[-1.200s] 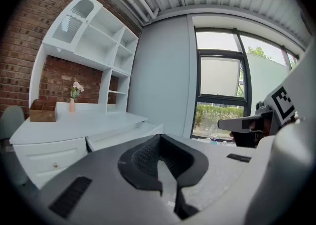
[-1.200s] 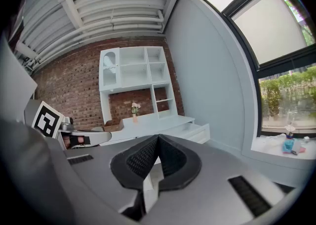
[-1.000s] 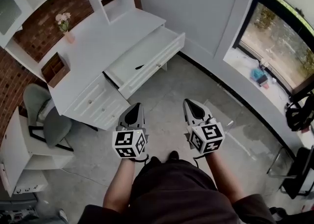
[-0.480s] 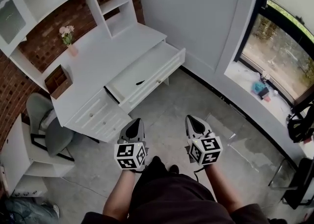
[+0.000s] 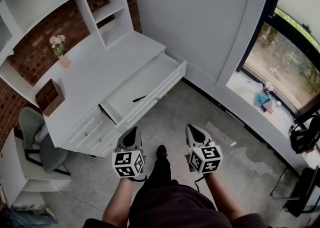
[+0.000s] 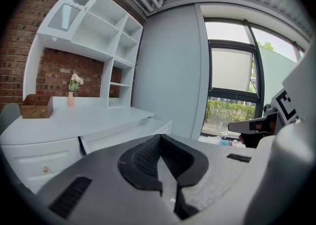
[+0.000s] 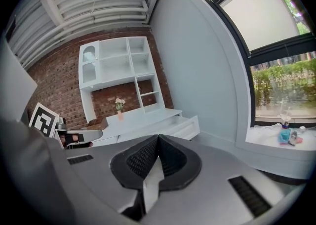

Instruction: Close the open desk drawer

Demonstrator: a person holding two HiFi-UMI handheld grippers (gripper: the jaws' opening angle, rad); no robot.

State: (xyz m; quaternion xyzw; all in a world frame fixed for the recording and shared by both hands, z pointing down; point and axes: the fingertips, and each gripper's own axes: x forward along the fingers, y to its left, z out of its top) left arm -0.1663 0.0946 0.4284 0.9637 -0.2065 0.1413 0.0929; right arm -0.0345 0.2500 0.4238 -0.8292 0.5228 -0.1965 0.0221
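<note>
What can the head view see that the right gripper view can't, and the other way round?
Only the head view: the grey chair, a dark slim thing lying in the open drawer, the person's forearms. Only the right gripper view: the ribbed ceiling, and the right hand-held gripper up close, jaws closed on nothing. Both: the white desk, the flower vase, the window.

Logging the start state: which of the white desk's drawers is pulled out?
The wide white drawer, pulled out from under the desktop, with a small dark object lying inside. The narrower white drawers stacked to its left sit flush.
</note>
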